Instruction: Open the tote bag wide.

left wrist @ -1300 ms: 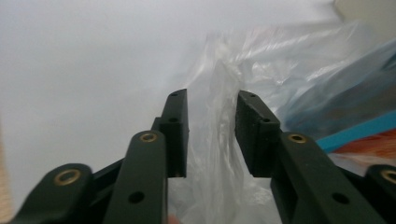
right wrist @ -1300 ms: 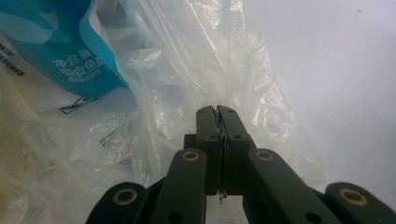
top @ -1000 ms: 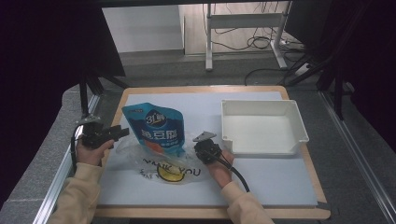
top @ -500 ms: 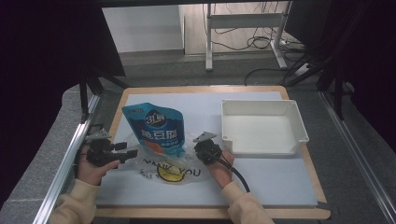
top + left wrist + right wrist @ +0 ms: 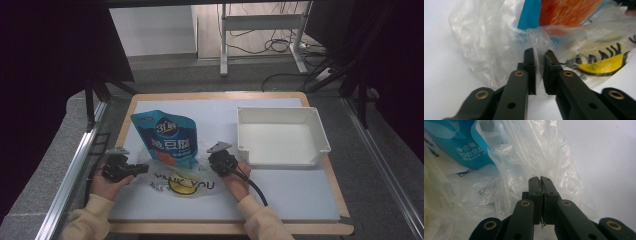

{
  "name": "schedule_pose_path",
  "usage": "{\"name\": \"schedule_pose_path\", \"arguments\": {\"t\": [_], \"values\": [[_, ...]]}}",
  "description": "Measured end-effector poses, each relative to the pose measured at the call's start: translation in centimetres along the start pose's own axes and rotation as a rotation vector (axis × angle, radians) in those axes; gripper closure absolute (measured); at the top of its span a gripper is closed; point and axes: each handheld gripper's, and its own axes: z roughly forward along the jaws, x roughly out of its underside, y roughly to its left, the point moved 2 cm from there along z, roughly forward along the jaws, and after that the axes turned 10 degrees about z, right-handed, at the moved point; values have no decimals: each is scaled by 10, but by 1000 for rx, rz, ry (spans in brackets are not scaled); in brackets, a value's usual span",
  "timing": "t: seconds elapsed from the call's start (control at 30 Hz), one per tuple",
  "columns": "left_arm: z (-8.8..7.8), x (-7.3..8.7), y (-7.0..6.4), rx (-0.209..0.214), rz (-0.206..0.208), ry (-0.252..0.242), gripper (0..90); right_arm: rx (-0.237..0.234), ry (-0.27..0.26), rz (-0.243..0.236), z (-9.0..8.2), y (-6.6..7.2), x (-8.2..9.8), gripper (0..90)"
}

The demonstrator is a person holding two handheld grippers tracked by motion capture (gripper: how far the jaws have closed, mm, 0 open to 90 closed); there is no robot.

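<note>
Pale blue worktop (image 5: pixel 280 192) with wooden edging, a white tray (image 5: pixel 281 116) at its right. A clear plastic bag (image 5: pixel 177 180) lies at centre, with a blue pouch (image 5: pixel 167 137) at its mouth. Left gripper (image 5: pixel 134 169): jaws have just been closing, film of the bag's left edge between them. Right gripper (image 5: pixel 216 162): jaws clamped on the bag's right edge.

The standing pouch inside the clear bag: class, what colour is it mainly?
Mainly blue pouch, with an orange patch low down; clearest in the high view.
</note>
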Motion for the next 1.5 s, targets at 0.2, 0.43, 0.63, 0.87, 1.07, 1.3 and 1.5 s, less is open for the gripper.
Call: {"name": "schedule_pose_path", "arguments": {"t": [0.2, 0.43, 0.63, 0.87, 1.07, 1.3, 1.5], "values": [[2, 13, 3, 17, -20, 20, 885, -5, 0, -1, 0, -1, 1, 871], [5, 30, 4, 34, -30, 69, 887, -5, -3, 6, 0, -2, 1, 870], [5, 30, 3, 35, -29, 62, 861, -5, -4, 6, 0, -1, 1, 864], [-11, 20, 1, 1, -19, -67, 648, -9, -41, 3, -8, 0, -3, 805], [-39, 5, -12, -49, 8, -203, 460, -47, -102, -2, -25, 5, -9, 676], [-51, -3, -23, -96, 41, -249, 339, -145, -141, 16, -50, 11, -10, 509], [-53, 0, -31, -124, 60, -263, 301, -227, -165, 23, -67, 11, -7, 444]]}}
